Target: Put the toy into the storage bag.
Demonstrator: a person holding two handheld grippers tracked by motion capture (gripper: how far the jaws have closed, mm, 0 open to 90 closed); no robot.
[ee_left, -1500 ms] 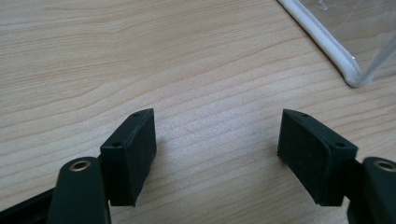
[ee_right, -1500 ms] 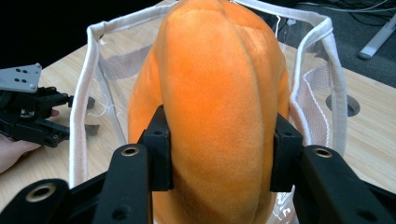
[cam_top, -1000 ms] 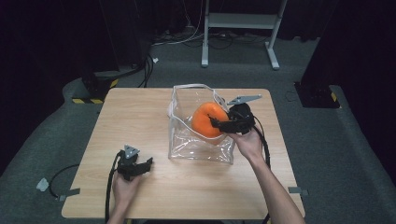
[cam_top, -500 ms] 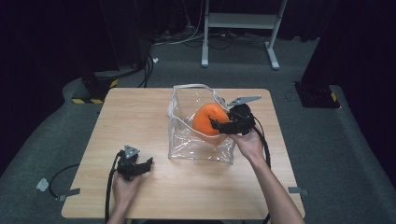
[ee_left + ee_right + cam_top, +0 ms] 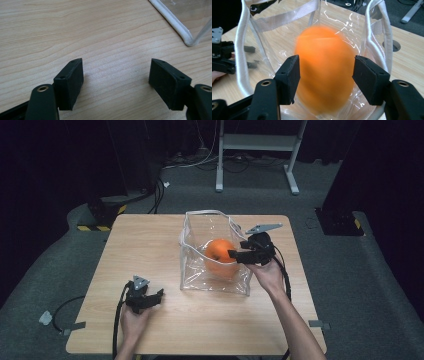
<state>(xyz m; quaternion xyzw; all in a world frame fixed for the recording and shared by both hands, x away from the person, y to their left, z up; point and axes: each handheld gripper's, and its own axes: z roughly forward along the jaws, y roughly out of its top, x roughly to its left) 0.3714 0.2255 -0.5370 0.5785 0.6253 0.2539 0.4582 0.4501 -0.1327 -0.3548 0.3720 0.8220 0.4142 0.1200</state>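
Hovering with right tongs (image 5: 325,75) just opened, pads clear of blurred orange ball (image 5: 325,72) inside clear bag (image 5: 192,270) at surface (image 5: 150,245) centre; resting left tongs (image 5: 116,80) open, empty, near bag corner.

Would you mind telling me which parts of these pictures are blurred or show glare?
Right gripper view: the orange ball is smeared, and the clear bag carries white glare streaks. Left gripper view: the wooden table is sharp. High view: surroundings dark.
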